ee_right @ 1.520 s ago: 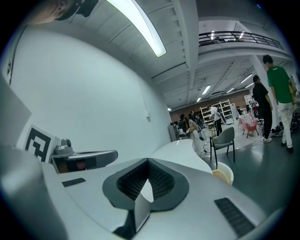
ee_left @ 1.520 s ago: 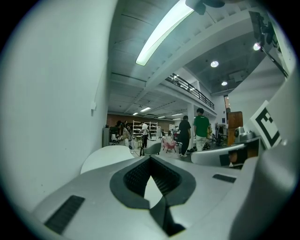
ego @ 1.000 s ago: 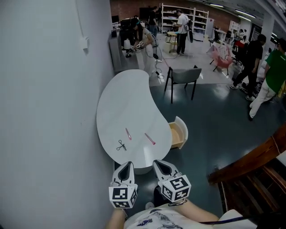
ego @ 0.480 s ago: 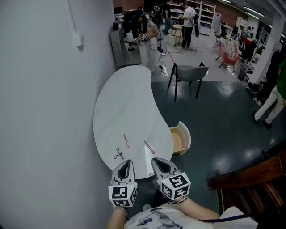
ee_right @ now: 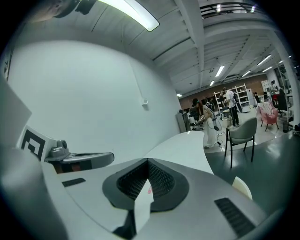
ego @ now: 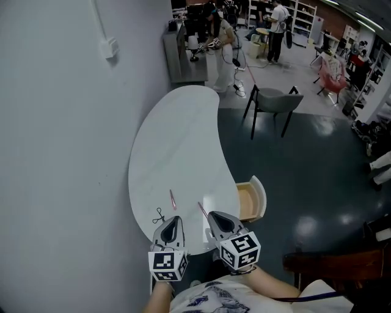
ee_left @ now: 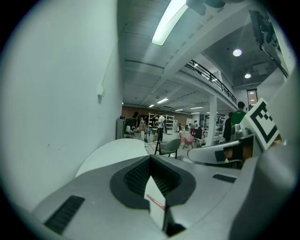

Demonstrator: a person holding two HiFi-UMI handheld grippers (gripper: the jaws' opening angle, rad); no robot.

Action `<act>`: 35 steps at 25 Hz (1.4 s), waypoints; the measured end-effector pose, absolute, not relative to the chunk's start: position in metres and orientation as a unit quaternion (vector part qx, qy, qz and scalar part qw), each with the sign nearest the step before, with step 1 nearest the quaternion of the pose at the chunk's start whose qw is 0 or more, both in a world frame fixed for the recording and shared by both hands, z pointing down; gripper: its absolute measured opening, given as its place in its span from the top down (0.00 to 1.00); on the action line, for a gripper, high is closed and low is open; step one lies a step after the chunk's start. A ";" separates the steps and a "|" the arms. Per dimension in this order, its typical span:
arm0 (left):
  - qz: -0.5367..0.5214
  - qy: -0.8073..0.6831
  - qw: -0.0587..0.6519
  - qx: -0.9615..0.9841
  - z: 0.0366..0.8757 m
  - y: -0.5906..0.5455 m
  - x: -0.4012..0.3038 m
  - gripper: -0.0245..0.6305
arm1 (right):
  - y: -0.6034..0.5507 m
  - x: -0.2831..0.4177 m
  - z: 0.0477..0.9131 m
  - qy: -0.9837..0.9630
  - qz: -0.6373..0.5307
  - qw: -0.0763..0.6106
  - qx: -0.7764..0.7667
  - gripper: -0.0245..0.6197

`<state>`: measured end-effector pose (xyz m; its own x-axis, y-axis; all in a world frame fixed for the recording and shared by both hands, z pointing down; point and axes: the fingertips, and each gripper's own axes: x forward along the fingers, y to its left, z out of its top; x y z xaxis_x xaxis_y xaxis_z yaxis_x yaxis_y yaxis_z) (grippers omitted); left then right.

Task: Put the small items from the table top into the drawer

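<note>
Hovering with left gripper [ego: 173, 221] and right gripper [ego: 215, 216] clenched empty, I face pens [ego: 173, 199] near the drawer [ego: 250, 198], open to receive them.

Large open lab hall: shelving [ego: 303, 15], grey counter [ego: 185, 60], people [ego: 279, 18] working.

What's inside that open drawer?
Only a bare wooden bottom shows in the drawer. Its inner end, under the table top, is hidden.
</note>
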<state>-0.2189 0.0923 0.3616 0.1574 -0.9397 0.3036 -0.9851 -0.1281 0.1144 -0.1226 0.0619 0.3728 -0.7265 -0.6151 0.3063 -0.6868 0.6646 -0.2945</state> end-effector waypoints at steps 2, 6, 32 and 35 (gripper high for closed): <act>0.082 -0.652 0.146 0.740 0.363 0.082 -0.215 0.93 | 0.048 -0.120 0.375 -0.912 0.198 0.094 0.347 0.93; 0.085 -0.667 0.148 0.725 0.368 0.065 -0.215 0.93 | 0.025 -0.117 0.381 -0.920 0.197 0.099 0.325 0.93; 0.104 -0.636 0.169 0.745 0.395 -0.008 -0.271 0.93 | -0.032 -0.157 0.406 -0.907 0.179 0.139 0.356 0.93; 0.105 -0.623 0.173 0.756 0.405 -0.011 -0.275 0.93 | -0.032 -0.160 0.420 -0.899 0.176 0.158 0.368 0.93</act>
<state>-0.2754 -0.0114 0.4046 0.2021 -0.9052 0.3739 -0.9777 -0.1643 0.1308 -0.1602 -0.0319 0.4198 -0.6793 -0.6063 0.4134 -0.7175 0.6669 -0.2010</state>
